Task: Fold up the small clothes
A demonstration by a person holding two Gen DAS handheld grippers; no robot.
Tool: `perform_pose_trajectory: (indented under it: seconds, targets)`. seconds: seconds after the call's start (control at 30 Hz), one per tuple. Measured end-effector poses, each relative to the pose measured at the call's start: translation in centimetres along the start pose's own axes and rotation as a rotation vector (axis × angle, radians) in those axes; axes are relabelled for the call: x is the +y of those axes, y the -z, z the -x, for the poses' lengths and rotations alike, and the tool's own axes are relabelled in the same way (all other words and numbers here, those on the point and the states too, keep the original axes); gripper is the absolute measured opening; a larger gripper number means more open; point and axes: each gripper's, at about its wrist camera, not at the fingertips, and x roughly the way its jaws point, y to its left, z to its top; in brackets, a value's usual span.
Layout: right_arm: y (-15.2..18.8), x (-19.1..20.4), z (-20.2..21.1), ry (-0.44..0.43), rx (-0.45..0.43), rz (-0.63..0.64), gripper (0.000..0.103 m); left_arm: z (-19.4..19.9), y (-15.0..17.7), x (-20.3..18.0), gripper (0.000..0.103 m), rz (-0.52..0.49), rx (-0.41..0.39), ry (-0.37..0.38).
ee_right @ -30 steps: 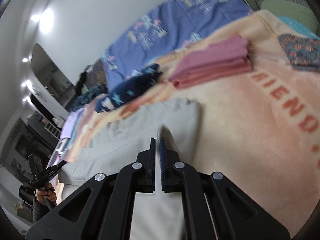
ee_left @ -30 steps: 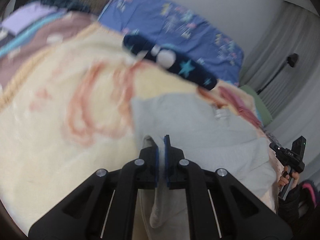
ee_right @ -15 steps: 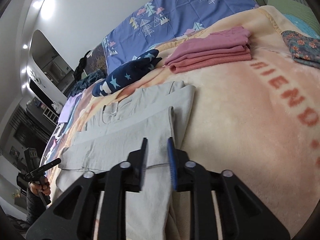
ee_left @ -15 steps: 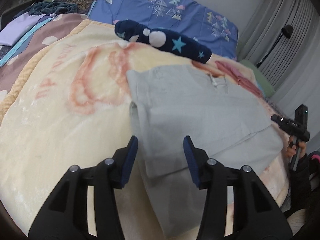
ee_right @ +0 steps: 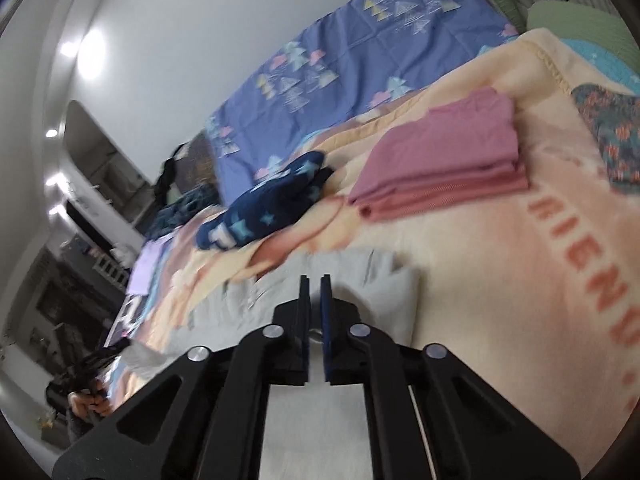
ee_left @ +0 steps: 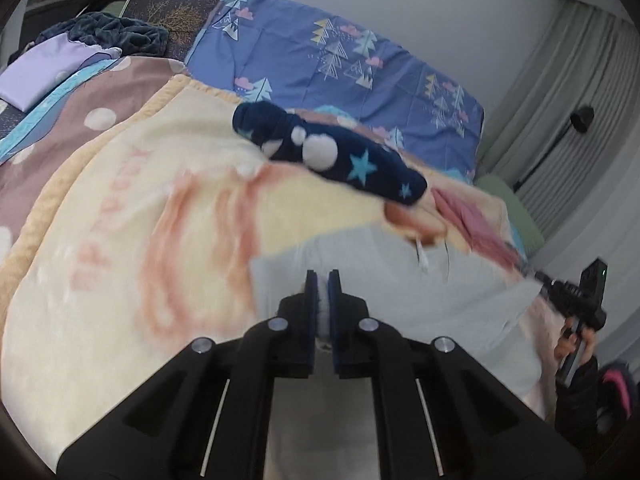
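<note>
While it lies on the cream blanket (ee_left: 132,216), the grey garment (ee_left: 368,280) stretches with its long axis from one gripper to the other, across the near part of the bed; its far edge, where a small white tag (ee_left: 422,256) hangs, faces the blue patterned sheet (ee_left: 340,64). The left gripper (ee_left: 322,280) has its jaws almost together, and pale grey cloth is pinched between the blue pads at the near edge of the garment. The right gripper (ee_right: 315,284) is closed in the same way on the other end (ee_right: 376,280), with the cloth hanging down below its jaws. On the blanket, pink letters near the right gripper read "FRIEND" (ee_right: 576,248); the writing on the left side (ee_left: 104,216) is too blurred to read. A navy garment with stars (ee_left: 332,152) and a folded pink pile (ee_right: 444,156) lie farther back, apart from the grey one.
</note>
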Motion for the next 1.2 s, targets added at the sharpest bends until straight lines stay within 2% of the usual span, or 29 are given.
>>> perform_pose_trajectory:
  seconds: [0.07,0.1,0.2,0.23,0.33,0.37,0.43,0.5,0.63,0.7,0.77,0.83,0.87,0.9,0.93,0.97,1.0,1.07,1.13,1.2]
  targets:
    - [-1.6,-0.8,-2.0,0.099,-0.01,-0.033,0.005,-2.6,-1.5,0.5,0.023,0.016,0.007,-0.069]
    - [-1.7,-1.2,-2.7,0.126,0.003,-0.047,0.005,-3.9,-1.8,1.2,0.04,0.043,0.024,-0.105]
    - [-1.0,-1.9,-3.6,0.096,0.055,-0.036,0.008,-5.3,-1.4,2.7,0.045,0.085,0.042,-0.109]
    - [-0.5,-1.7,-3.5,0.088,0.068,0.011,0.01,-5.2,-1.0,2.9,0.051,0.075,0.041,-0.097]
    - [1.1,-1.1,-2.9,0.099,0.118,0.164,0.013,-4.4,0.3,3.1,0.055,0.009,0.041,-0.101]
    - [1.5,-0.9,-2.7,0.111,0.133,0.194,0.013,-3.8,0.7,2.9,0.056,-0.026,0.043,-0.098]
    - [2.5,-0.2,-2.2,0.119,0.166,0.291,0.022,-3.2,1.5,2.1,0.064,-0.107,0.047,-0.083]
    - [3.8,1.0,-1.7,0.139,0.195,0.421,0.046,-2.7,2.5,0.8,0.069,-0.22,0.064,-0.096]
    - [6.7,3.3,-3.0,0.257,0.272,0.697,0.053,-2.5,4.4,-1.4,0.069,-0.379,0.106,-0.149]
    - [8.4,4.3,-4.6,0.338,0.29,0.827,0.057,-1.8,5.3,-2.8,0.07,-0.444,0.099,-0.147]
    - [8.8,5.0,-5.8,0.371,0.264,0.89,0.059,-0.7,6.3,-4.7,0.073,-0.527,0.079,-0.117]
    - [8.1,5.3,-6.6,0.386,0.236,0.882,0.061,-0.3,7.7,-6.5,0.082,-0.623,0.074,-0.093]
    - [7.6,5.3,-7.3,0.399,0.217,0.87,0.062,-0.9,8.8,-7.4,0.083,-0.703,0.089,-0.106]
    - [7.1,5.3,-7.7,0.406,0.202,0.86,0.062,-1.7,9.7,-8.0,0.083,-0.76,0.112,-0.14]
    - [6.5,5.2,-8.2,0.416,0.183,0.843,0.062,-3.1,10.5,-8.4,0.083,-0.824,0.136,-0.207]
    - [5.9,5.1,-8.6,0.42,0.171,0.823,0.062,-4.6,11.2,-8.6,0.083,-0.892,0.143,-0.291]
    - [4.9,4.9,-9.1,0.421,0.155,0.78,0.062,-5.4,11.3,-8.6,0.084,-0.927,0.129,-0.321]
    - [3.0,4.1,-9.9,0.414,0.137,0.675,0.062,-6.7,9.3,-8.4,0.084,-0.909,0.083,-0.363]
    - [1.0,2.9,-10.4,0.397,0.134,0.539,0.062,-8.0,5.6,-7.2,0.084,-0.795,0.029,-0.479]
    - [-0.3,1.7,-10.7,0.357,0.157,0.436,0.062,-8.1,2.1,-5.6,0.084,-0.654,-0.028,-0.517]
